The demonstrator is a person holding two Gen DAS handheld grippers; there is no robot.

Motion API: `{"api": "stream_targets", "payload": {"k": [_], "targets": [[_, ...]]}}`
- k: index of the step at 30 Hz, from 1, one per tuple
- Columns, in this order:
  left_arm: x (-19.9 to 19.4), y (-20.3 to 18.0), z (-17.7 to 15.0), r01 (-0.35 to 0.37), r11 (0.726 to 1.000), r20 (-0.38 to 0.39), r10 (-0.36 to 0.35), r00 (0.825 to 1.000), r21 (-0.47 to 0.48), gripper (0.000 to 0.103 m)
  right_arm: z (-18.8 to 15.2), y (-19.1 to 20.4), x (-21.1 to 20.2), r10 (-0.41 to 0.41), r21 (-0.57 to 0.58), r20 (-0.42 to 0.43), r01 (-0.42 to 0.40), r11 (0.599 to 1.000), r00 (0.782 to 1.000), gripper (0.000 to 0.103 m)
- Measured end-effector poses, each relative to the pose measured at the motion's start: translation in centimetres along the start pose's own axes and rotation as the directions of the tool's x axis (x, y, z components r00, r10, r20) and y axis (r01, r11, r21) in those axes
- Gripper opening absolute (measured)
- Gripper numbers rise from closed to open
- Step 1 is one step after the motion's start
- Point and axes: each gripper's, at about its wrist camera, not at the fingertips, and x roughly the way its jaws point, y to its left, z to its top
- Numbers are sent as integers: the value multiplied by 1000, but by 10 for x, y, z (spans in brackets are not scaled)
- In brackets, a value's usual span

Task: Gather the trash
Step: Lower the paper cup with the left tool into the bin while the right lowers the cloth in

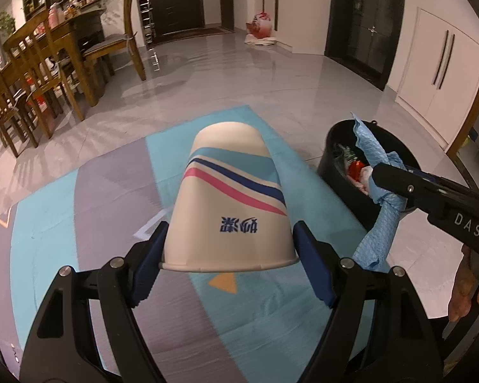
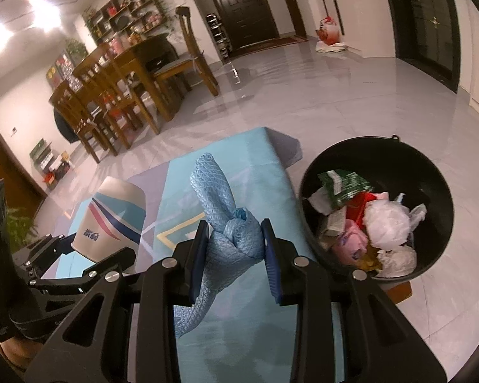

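My left gripper (image 1: 230, 252) is shut on a white paper cup (image 1: 230, 204) with blue and pink stripes, held by its rim end with its base pointing away, above the mat. The same cup (image 2: 111, 220) shows at the left of the right wrist view. My right gripper (image 2: 234, 249) is shut on a knotted blue cloth (image 2: 230, 233), whose ends stick up and hang down. In the left wrist view that cloth (image 1: 380, 191) hangs beside the black trash bin (image 1: 332, 150). The bin (image 2: 437, 198) stands on the floor to the right and holds several crumpled wrappers and tissues.
A teal and grey floor mat (image 1: 111, 210) lies under both grippers. A wooden dining table with chairs (image 1: 38, 63) stands far left. A dark door (image 1: 175, 0), a red and white bag (image 1: 262, 27) and white cupboards (image 1: 444, 63) line the far side. A hand (image 1: 469, 287) holds the right gripper.
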Motion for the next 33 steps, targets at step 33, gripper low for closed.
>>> {"api": "stream_targets", "payload": {"k": [33], "targets": [[49,-116,68,180,971,21,-185,982,159,78,21,-131,-32,-229,346,87,186,920,970,34]]}}
